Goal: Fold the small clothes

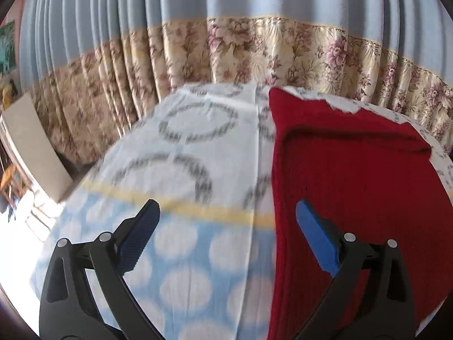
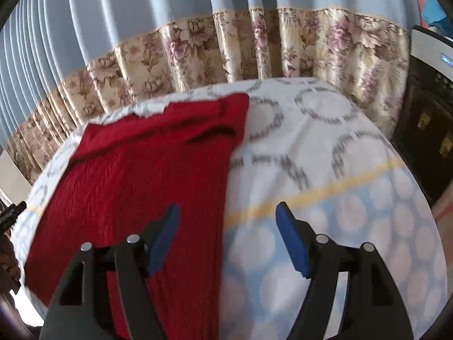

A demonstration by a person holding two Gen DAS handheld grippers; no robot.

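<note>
A dark red knitted garment (image 1: 359, 175) lies flat on a table covered with a white and light-blue patterned cloth (image 1: 198, 153). It fills the right half of the left wrist view and the left half of the right wrist view (image 2: 136, 181). A folded flap lies across its far part. My left gripper (image 1: 228, 212) is open and empty above the garment's left edge. My right gripper (image 2: 228, 215) is open and empty above the garment's right edge. Both hover over the near part of the cloth (image 2: 325, 153).
A blue curtain with a floral band (image 1: 240, 48) hangs right behind the table. A pale box (image 1: 31, 147) stands to the left. A dark appliance with a white top (image 2: 427, 113) stands to the right. The other gripper's tip (image 2: 11, 212) shows at the far left.
</note>
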